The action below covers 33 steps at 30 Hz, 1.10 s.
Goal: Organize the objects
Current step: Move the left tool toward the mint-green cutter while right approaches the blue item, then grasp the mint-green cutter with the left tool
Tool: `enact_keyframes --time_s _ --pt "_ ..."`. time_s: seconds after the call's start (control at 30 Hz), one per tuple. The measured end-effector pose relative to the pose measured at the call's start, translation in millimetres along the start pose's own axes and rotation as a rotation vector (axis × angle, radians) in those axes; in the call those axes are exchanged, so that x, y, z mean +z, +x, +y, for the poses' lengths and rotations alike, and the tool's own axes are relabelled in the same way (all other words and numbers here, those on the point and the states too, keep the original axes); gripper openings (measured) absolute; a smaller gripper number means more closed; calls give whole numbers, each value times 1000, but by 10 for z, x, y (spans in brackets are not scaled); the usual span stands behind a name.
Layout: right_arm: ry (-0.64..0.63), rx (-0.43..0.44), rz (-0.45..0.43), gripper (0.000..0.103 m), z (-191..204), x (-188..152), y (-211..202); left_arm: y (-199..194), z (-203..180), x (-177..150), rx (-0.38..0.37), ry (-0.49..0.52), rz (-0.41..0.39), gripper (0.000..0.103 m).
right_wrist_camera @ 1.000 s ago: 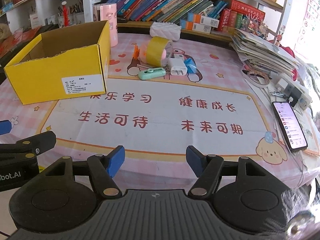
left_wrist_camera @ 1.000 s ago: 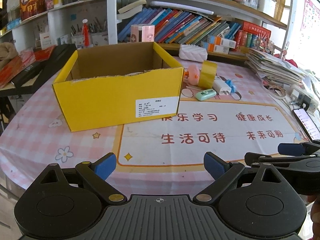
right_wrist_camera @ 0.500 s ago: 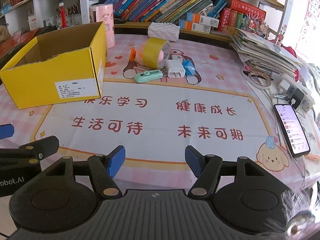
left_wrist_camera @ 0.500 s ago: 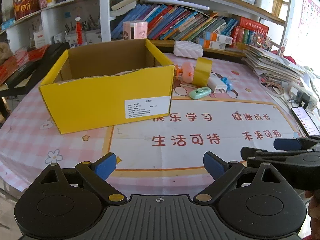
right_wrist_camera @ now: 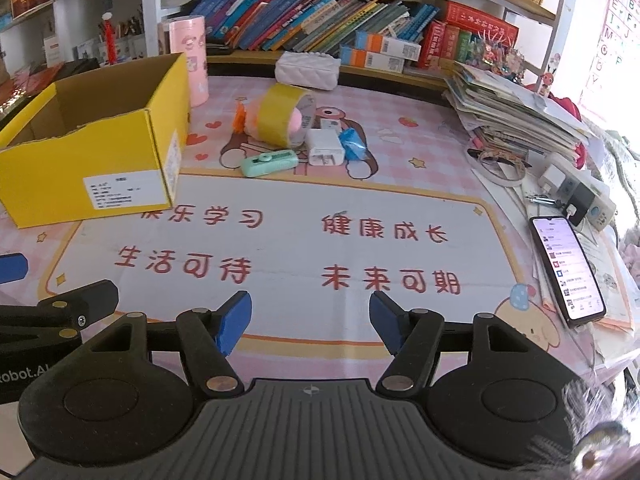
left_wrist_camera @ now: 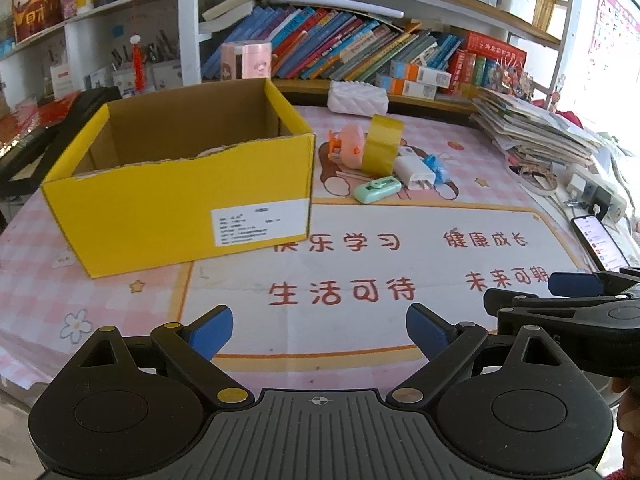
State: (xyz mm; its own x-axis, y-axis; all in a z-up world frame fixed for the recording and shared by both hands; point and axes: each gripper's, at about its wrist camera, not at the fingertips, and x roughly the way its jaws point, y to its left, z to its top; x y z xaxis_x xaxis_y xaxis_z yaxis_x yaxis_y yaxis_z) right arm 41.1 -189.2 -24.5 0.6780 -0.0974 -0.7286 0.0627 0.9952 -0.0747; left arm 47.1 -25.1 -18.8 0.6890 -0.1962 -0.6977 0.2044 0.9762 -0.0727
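An open yellow cardboard box (left_wrist_camera: 180, 200) (right_wrist_camera: 92, 160) stands at the left of the table. To its right lies a small cluster: a roll of yellow tape (left_wrist_camera: 382, 148) (right_wrist_camera: 284, 114) leaning on a pink toy (left_wrist_camera: 350, 150), a white charger (left_wrist_camera: 414, 172) (right_wrist_camera: 325, 151), a blue wrapped piece (right_wrist_camera: 352, 142) and a mint green case (left_wrist_camera: 377, 189) (right_wrist_camera: 269, 162). My left gripper (left_wrist_camera: 319, 330) hangs open over the near mat with nothing between its fingers. The right gripper (right_wrist_camera: 310, 318) is open too, empty, beside it near the front edge.
A phone (right_wrist_camera: 566, 270) with its screen lit lies at the right edge by a power strip (right_wrist_camera: 580, 192). A stack of papers (right_wrist_camera: 516, 116) fills the back right. A white quilted pouch (right_wrist_camera: 307, 70) and a pink cylinder (right_wrist_camera: 188, 60) stand before the bookshelf.
Both grippers have drifted back and rightward along the table front, so the box and cluster sit slightly further off. Both stay open and empty.
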Motion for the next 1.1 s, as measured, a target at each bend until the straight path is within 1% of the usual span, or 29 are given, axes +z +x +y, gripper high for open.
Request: enact_keyframes --time_s 0.3,0.43,0.5,0.57,0.63,0.67,0.73,0.87,0.93,1.1 --pt "0 8 -12 63 -188 212 161 190 -218 202 -15 17 -5 96" --pt "0 13 -23 63 -315 343 254 346 -324 320 6 8 15 95" --pt "2 17 -25 63 -394 415 318 398 -383 379 6 8 12 95" --pt "5 22 -27 63 -474 483 384 452 -460 453 23 20 6 94" --pt "11 28 -31 63 -557 550 450 512 -518 526 29 20 1 85" --pt "13 32 -32 63 -600 587 488 550 -546 558 34 18 4 84" --pt "14 41 -35 63 -677 653 556 626 -596 616 37 12 12 77" --pt "10 54 -49 63 -823 763 684 816 -722 725 34 2 31 68" --pt "8 62 -54 63 -896 806 743 908 -793 778 33 -1 38 58" --pt "24 85 -65 63 -1099 917 892 1157 -880 933 65 -33 42 56"
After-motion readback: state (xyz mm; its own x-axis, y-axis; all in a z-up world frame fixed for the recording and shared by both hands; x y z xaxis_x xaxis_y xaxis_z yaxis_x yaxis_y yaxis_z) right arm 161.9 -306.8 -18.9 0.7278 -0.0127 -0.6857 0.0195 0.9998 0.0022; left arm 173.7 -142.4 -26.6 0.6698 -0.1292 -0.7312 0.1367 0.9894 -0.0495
